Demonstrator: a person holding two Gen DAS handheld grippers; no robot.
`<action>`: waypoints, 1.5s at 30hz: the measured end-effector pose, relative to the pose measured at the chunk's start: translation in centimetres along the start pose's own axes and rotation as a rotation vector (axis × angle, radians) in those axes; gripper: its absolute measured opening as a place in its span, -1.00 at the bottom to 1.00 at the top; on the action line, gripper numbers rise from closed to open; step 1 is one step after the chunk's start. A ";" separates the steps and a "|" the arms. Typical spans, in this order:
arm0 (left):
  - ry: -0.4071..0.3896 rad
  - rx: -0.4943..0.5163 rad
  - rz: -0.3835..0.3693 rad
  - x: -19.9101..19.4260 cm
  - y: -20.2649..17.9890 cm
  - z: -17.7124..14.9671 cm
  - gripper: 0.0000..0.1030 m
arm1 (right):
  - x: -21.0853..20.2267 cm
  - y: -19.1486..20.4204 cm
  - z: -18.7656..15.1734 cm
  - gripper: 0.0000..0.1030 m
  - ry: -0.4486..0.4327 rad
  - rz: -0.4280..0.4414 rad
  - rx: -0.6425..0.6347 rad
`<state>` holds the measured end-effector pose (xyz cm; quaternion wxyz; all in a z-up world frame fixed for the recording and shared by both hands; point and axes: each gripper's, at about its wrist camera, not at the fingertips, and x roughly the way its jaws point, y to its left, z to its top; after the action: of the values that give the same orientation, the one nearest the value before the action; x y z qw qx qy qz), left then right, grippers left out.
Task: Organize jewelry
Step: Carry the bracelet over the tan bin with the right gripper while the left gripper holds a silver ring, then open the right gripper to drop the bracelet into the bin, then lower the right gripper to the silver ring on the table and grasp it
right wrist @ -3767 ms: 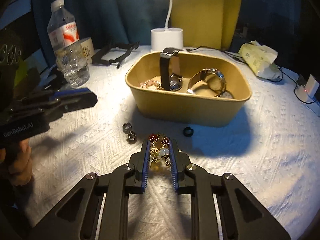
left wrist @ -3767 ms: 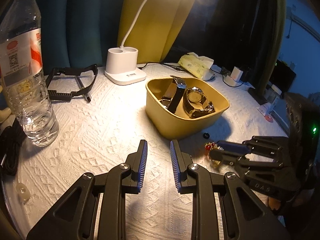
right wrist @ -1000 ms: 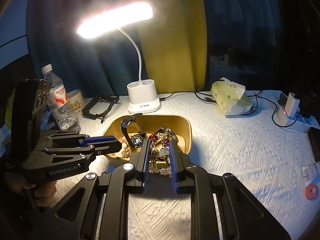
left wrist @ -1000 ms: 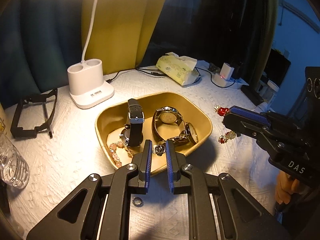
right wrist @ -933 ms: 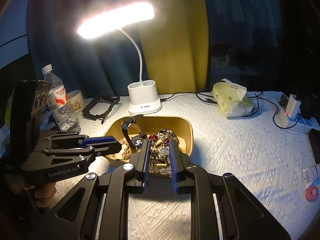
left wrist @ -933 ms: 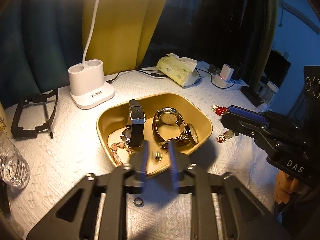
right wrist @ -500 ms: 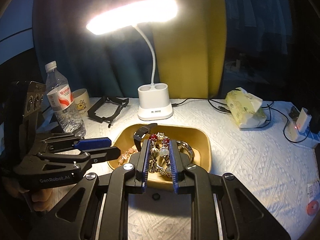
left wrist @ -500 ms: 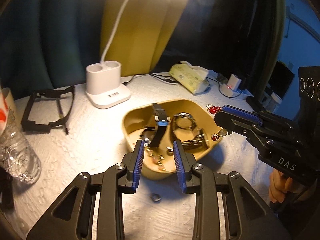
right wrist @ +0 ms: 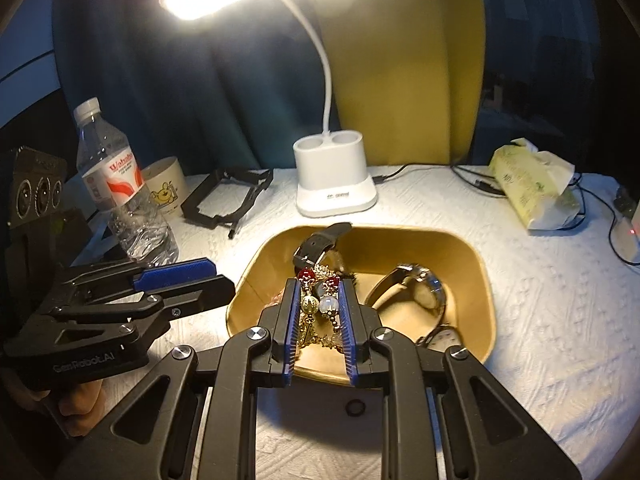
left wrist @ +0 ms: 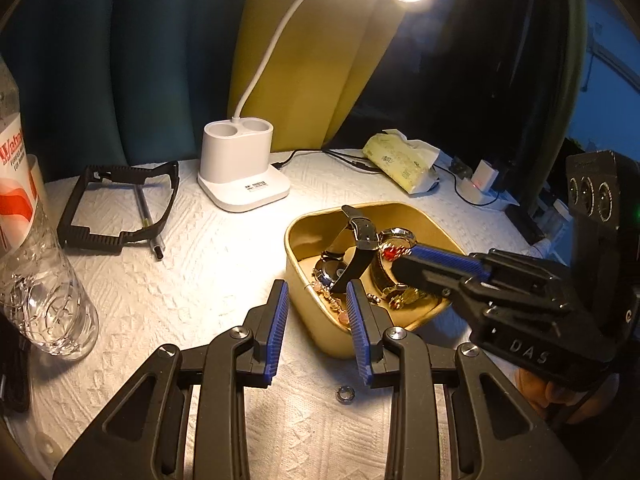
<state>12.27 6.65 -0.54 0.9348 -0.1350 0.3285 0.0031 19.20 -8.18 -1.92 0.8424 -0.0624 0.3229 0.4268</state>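
over the yellow tray (right wrist: 486,280), my right gripper (right wrist: 319,320) is clamped on the beaded bracelet (right wrist: 320,300), red and pearly beads pinched between the blue pads, hanging above the tray's near half. inside the tray, a black-strap watch (right wrist: 320,242) stands at 12 o'clock and a metal watch (right wrist: 420,292) lies at 3 o'clock. my left gripper (left wrist: 316,320) sits parted and empty, just off the tray's near-left corner. on the tabletop (left wrist: 200,264) a small metal ring (left wrist: 345,393) lies between its fingers, and a black ring (right wrist: 355,408) rests below the right gripper at 6 o'clock. white desk lamp (right wrist: 334,184) glowing beyond the tray, water bottle (right wrist: 120,188) at 10 o'clock.
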 end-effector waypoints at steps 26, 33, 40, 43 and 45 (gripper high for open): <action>-0.012 -0.003 -0.033 -2.3 -1.8 -1.4 -0.37 | -3.3 -0.6 -2.0 -0.53 0.029 -0.046 0.047; 0.016 0.018 -0.037 -2.4 -2.9 -2.5 -0.37 | -4.2 -1.2 -4.0 -0.53 0.053 -0.066 0.057; 0.042 0.025 -0.039 -2.4 -3.2 -3.7 -0.37 | -3.1 -1.8 -5.9 -0.53 0.129 -0.108 0.047; 0.053 0.015 -0.032 -2.4 -2.5 -3.9 -0.37 | -2.5 -1.9 -6.2 -0.53 0.151 -0.110 0.043; 0.044 0.004 -0.013 -2.4 -2.1 -3.9 -0.37 | -2.0 -1.9 -6.2 -0.53 0.157 -0.111 0.048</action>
<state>8.19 3.82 -1.42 0.9277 -0.1351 0.3480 -0.0068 16.72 -13.14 -5.90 0.8381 -0.0933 0.3943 0.3652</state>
